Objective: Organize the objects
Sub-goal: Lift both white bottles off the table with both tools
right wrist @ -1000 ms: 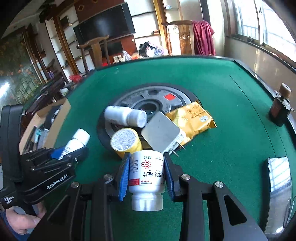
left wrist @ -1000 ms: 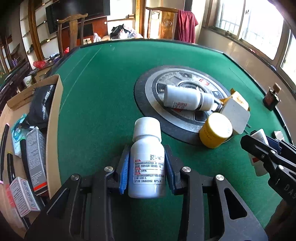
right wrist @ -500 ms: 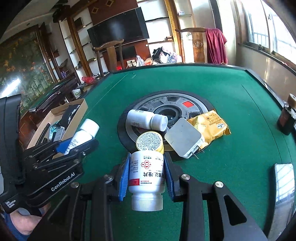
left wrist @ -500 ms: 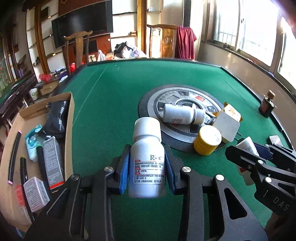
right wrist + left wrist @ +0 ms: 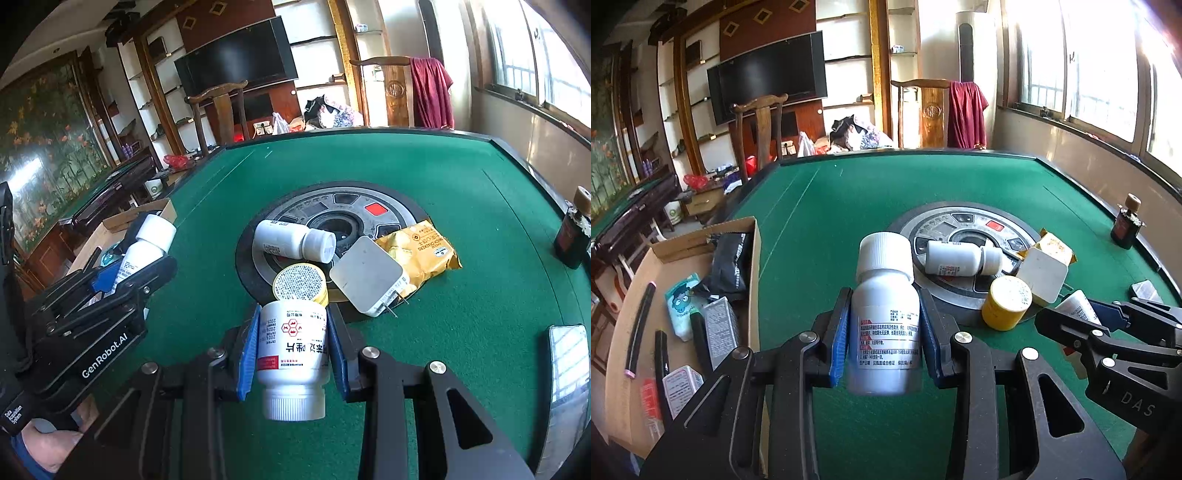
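Note:
My left gripper [image 5: 884, 343] is shut on a white pill bottle [image 5: 884, 325], cap up, held above the green table. It also shows in the right wrist view [image 5: 146, 245]. My right gripper [image 5: 291, 350] is shut on a second white bottle [image 5: 291, 339], cap toward the camera. On the round centre panel [image 5: 369, 206] lie a third white bottle [image 5: 291, 240], a yellow jar [image 5: 301, 284], a white charger [image 5: 367, 275] and a yellow snack bag [image 5: 421, 247]. A cardboard box [image 5: 631, 291] with several items stands at the left.
A dark glass bottle [image 5: 1126, 223] stands near the right table edge. A shiny flat object [image 5: 567, 373] lies at the right front. Chairs and shelves stand behind the table. The green felt [image 5: 849, 192] stretches between box and centre panel.
Both grippers have lifted and pulled back from the table with their bottles; the table objects now look farther away. The grips have not changed.

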A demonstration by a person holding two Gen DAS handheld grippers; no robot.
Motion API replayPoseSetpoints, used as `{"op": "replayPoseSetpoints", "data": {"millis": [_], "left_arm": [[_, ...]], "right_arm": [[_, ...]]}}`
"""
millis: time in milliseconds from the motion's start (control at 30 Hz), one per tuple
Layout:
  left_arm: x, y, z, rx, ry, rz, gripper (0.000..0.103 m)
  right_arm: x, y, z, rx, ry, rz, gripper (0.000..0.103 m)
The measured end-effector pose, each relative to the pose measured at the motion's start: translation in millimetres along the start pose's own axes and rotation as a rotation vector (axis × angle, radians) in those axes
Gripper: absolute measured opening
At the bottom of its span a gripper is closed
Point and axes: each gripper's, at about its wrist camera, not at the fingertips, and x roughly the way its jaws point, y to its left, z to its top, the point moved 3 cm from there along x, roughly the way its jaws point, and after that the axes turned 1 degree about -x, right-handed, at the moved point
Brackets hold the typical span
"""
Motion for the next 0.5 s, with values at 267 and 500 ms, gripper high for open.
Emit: {"op": "replayPoseSetpoints", "data": {"millis": [267,500], "left_arm": [[-3.1,-3.5,-0.1,0.013,-0.028,0.021,0.034],[-7.5,-2.7,0.0,0.02,-0.047,0.035,0.034]], "right_arm": [[0.1,0.7,-0.2,-0.002,-0.002,0.001,0.034],[-0.9,0.8,0.3,-0.003,-0.003,0.001,0.034]]}}
